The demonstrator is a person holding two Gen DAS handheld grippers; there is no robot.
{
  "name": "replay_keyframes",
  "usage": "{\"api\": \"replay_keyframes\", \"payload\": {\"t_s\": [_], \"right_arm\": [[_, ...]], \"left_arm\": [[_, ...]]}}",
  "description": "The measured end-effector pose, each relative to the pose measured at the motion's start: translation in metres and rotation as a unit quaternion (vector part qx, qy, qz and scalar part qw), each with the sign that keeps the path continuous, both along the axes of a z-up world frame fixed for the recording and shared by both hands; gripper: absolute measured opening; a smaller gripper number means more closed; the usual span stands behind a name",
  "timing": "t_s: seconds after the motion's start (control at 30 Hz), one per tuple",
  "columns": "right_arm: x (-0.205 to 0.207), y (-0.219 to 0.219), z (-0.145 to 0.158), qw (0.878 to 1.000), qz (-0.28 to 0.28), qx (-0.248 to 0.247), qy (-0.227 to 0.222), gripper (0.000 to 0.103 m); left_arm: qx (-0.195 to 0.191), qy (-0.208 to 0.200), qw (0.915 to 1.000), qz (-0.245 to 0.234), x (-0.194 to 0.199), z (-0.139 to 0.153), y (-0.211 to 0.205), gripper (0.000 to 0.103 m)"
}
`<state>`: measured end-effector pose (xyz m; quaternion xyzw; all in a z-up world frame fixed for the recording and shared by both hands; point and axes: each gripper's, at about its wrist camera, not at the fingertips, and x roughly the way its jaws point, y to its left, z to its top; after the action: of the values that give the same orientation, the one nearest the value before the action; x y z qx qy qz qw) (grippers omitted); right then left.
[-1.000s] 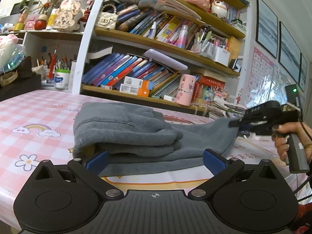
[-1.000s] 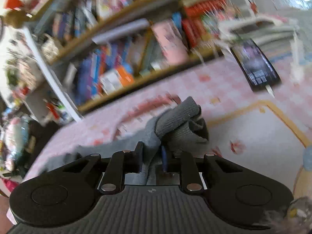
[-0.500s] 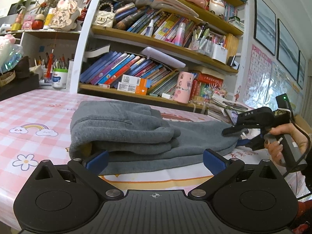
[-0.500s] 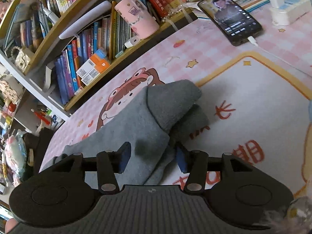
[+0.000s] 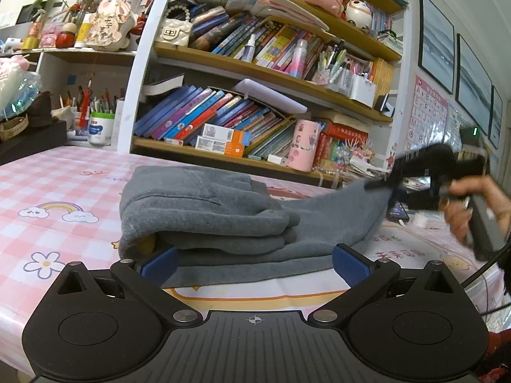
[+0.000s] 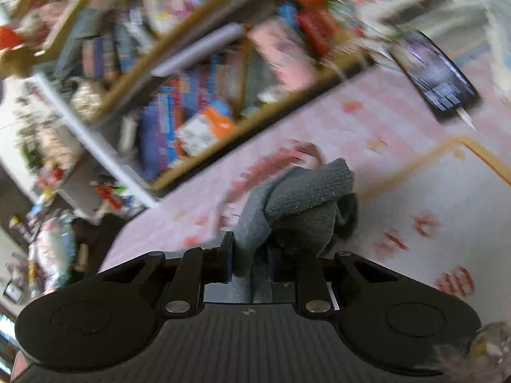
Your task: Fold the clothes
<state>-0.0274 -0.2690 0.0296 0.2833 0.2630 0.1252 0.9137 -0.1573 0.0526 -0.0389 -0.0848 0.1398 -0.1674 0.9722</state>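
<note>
A grey knit garment (image 5: 217, 217) lies partly folded on the pink checked tablecloth (image 5: 54, 191), its thick folded part to the left and a long end stretching right. My left gripper (image 5: 254, 260) is open and empty, low at the table's front edge, its blue pads (image 5: 159, 260) just before the garment. My right gripper (image 6: 250, 261) is shut on the garment's ribbed end (image 6: 306, 198) and holds it lifted off the table. It also shows blurred in the left wrist view (image 5: 388, 185), at the garment's right end.
A bookshelf (image 5: 255, 121) full of books stands behind the table. A pink cup (image 5: 301, 150) sits on its lowest shelf. A phone (image 6: 440, 76) with a cable lies on the table at the far right. A pen pot (image 5: 100, 127) stands at the back left.
My right gripper was open over the garment's end half a second ago; it has shut on the ribbed end and lifted it. The left gripper has stayed put.
</note>
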Motion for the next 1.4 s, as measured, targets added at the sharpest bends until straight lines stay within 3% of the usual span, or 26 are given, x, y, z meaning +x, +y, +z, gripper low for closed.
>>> {"api": "replay_keyframes", "payload": {"t_s": [0.17, 0.33, 0.5, 0.63, 0.73, 0.83, 0.97, 1.1, 1.23, 1.4], "right_arm": [[-0.008, 0.049, 0.044, 0.994, 0.071, -0.039, -0.067, 0.016], [-0.019, 0.114, 0.077, 0.975, 0.16, -0.092, -0.125, 0.016], [-0.033, 0.189, 0.079, 0.936, 0.25, -0.188, -0.161, 0.016], [-0.038, 0.241, 0.053, 0.897, 0.319, -0.265, -0.154, 0.016], [-0.04, 0.262, 0.03, 0.877, 0.355, -0.293, -0.137, 0.023], [-0.042, 0.265, 0.021, 0.876, 0.38, -0.27, -0.128, 0.046], [-0.053, 0.255, 0.03, 0.87, 0.402, -0.24, -0.158, 0.071], [-0.066, 0.237, 0.038, 0.866, 0.385, -0.248, -0.199, 0.075], [-0.06, 0.207, 0.035, 0.896, 0.332, -0.226, -0.19, 0.08], [-0.038, 0.172, 0.015, 0.937, 0.25, -0.207, -0.127, 0.08]], "left_arm": [[0.001, -0.002, 1.0, 0.001, -0.001, 0.0, 0.0, 0.103], [-0.001, -0.006, 1.0, 0.003, -0.002, 0.0, 0.002, 0.103], [-0.003, -0.007, 0.9999, 0.008, -0.003, 0.0, 0.004, 0.103], [-0.004, -0.008, 0.9999, 0.013, -0.004, 0.0, 0.006, 0.103], [-0.005, -0.008, 0.9999, 0.014, -0.003, 0.0, 0.007, 0.103], [-0.006, -0.007, 0.9998, 0.015, -0.003, 0.0, 0.008, 0.103], [-0.007, -0.006, 0.9998, 0.017, -0.002, 0.0, 0.008, 0.103], [-0.003, -0.01, 0.9998, 0.017, -0.003, 0.001, 0.007, 0.103], [-0.001, -0.013, 0.9996, 0.024, -0.003, 0.003, 0.008, 0.103], [0.005, -0.017, 0.9994, 0.03, -0.004, 0.006, 0.007, 0.103]]}}
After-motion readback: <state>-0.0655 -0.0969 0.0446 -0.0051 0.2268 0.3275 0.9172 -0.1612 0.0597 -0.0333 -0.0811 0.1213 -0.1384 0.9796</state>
